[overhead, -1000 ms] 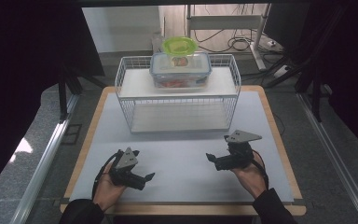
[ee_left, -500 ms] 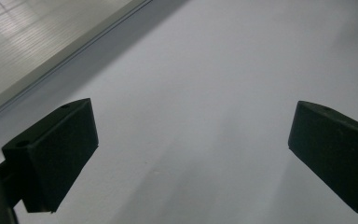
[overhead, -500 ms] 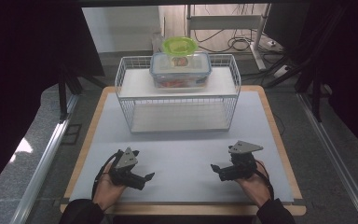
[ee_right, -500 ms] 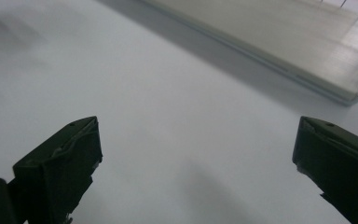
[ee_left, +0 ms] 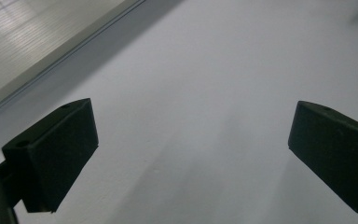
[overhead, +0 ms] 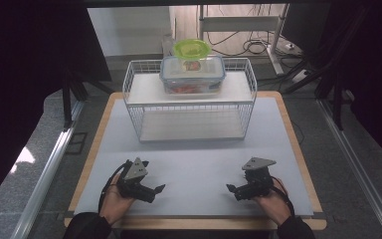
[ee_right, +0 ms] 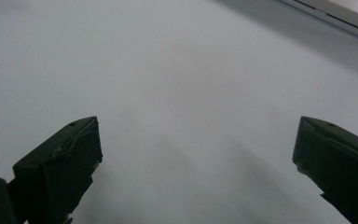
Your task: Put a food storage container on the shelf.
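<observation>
Both grippers, left (overhead: 155, 189) and right (overhead: 232, 188), rest open and empty on the mat (overhead: 199, 164); no legible writing on the box (overhead: 193, 74).

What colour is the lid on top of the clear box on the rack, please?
The lid is bright lime green, best seen in the high view.

My table (overhead: 298, 149) has a wooden rim and a pale grey mat (overhead: 199, 159) covering nearly all of its top. At the far end of the mat stands a white wire rack (overhead: 191, 107) with two white shelves. My two claws rest low over the near end, well apart, with bare mat between them.
</observation>
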Available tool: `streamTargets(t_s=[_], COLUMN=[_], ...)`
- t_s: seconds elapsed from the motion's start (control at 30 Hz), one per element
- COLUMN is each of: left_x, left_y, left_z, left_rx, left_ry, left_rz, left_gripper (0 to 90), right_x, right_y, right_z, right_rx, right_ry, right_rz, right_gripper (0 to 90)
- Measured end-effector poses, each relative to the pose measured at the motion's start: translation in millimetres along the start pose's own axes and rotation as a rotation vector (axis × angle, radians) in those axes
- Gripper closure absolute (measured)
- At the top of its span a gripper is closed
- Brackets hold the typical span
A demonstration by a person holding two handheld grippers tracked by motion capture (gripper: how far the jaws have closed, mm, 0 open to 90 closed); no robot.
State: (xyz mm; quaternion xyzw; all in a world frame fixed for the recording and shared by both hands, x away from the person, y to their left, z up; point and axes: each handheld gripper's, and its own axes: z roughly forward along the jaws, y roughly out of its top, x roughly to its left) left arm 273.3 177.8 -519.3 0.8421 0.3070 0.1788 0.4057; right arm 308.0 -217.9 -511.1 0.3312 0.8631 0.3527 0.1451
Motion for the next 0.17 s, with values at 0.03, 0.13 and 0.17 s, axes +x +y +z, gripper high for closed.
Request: streamTargets(t_s=[0.03, 0.13, 0.17], left_x=[0.1, 0.5, 0.7], left_y=[0.0, 0.3, 0.3], left_z=[-0.1, -0.1, 0.0], left_rx=[-0.001, -0.002, -0.002], left_ry=[0.000, 0.001, 0.001], left_rz=[0.000, 0.001, 0.000], left_gripper=[1.2, 1.3, 1.3], right_x=[-0.1, -0.5, -0.5], right_y=[-0.4, -0.6, -0.6], right_z=[0.6, 0.9, 0.9], right_rx=[0.005, 0.000, 0.000], right_ry=[-0.002, -0.006, -0.006], right_rz=[0.000, 0.004, 0.004], right_gripper=[0.9, 0.9, 0.9])
